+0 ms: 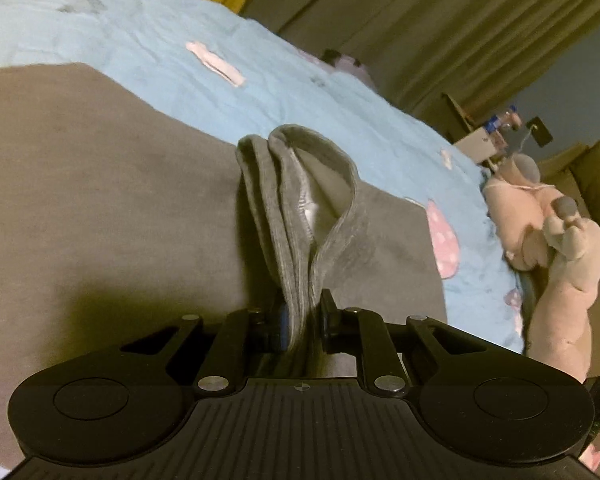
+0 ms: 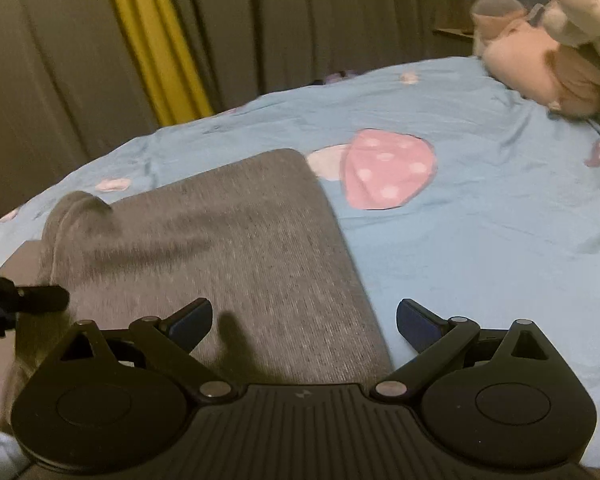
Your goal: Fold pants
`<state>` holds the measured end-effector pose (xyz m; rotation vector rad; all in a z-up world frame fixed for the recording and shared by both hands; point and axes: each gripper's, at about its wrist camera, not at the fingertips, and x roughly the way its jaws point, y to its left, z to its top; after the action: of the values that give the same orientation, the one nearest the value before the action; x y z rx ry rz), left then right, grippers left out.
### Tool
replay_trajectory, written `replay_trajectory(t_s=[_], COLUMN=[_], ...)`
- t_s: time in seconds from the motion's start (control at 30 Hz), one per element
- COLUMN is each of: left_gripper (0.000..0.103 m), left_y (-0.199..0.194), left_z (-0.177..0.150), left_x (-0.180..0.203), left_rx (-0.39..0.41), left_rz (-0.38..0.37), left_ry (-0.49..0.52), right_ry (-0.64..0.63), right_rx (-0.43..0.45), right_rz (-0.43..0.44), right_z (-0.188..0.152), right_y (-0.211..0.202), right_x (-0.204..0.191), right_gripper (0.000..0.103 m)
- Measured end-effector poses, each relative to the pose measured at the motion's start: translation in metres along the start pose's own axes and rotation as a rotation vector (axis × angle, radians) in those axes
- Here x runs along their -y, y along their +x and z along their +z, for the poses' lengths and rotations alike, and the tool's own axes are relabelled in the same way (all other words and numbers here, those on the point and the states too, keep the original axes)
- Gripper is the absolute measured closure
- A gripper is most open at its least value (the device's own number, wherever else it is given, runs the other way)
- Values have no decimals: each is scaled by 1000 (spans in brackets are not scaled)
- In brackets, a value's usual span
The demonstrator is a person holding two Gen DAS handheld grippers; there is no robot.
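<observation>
Pants: the grey pants [image 1: 100,200] lie spread on the bed [image 1: 160,52], filling the left and centre of the left wrist view; in the right wrist view they [image 2: 228,248] run from the lower centre up toward the middle left.
Left hand-held gripper: the left hand-held gripper [image 1: 302,320], at the lower centre of its frame, is clamped on a bunched edge of the pants; the pinched layers stand up in a loop above its fingers.
Right hand-held gripper: the right hand-held gripper [image 2: 304,320] has its fingers wide apart, holding nothing, poised over the near right edge of the pants.
Lifted corner: in the right wrist view the raised fabric shows at the middle left, blurred.
Surroundings: a pink mushroom print [image 2: 388,168] lies just beside the pants; a plush toy [image 2: 548,64] sits in the upper right, well apart.
Progress: early, by my reading; one edge is gripped, the second grip is not yet taken, and the fold over is left to do.
</observation>
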<state>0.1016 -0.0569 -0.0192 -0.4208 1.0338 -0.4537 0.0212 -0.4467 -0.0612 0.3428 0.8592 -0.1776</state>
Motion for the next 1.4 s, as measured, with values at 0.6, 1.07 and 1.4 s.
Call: replay_trajectory(t_s=[0.6, 1.07, 1.4], left_gripper=[43, 96, 10], left_y=[-32, 48, 5], left_z=[29, 39, -3], left_x=[10, -17, -24], left_rx=[147, 22, -37], left_rz=[82, 235, 193], left_ry=[91, 16, 2], right_ry=[-59, -23, -28], right_rx=[-89, -106, -104], right_rz=[30, 42, 34], right_z=[-5, -7, -8], right_y=[21, 27, 27], right_x=[-19, -12, -14], right_gripper=[4, 4, 4])
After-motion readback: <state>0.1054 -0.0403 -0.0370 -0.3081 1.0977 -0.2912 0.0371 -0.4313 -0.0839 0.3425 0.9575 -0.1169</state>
